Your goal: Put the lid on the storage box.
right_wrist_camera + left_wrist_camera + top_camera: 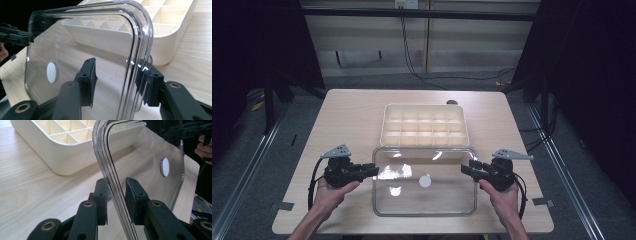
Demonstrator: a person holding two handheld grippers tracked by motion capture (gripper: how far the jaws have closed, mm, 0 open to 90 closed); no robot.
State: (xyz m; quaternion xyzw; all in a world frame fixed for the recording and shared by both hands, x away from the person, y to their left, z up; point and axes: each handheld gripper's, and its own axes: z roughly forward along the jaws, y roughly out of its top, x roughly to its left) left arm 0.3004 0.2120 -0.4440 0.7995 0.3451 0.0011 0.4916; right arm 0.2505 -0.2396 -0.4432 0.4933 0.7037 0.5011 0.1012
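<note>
High view shows my left tool (373, 171) and right tool (465, 169) each straddling a side rim of the clear lid (424, 200), pads not yet clamped, near the cream compartment tray (424, 142) on the tabletop (347, 115), which remains uncovered.

light: overhead, table bright | surroundings dark | glare: clear lid (424, 182) | near fingers blurred

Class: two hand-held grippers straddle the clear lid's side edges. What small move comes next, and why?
Probably close the right hand-held gripper fully: its left pad stands off the clear lid, so lifting it toward the compartment box risks a slip.
</note>
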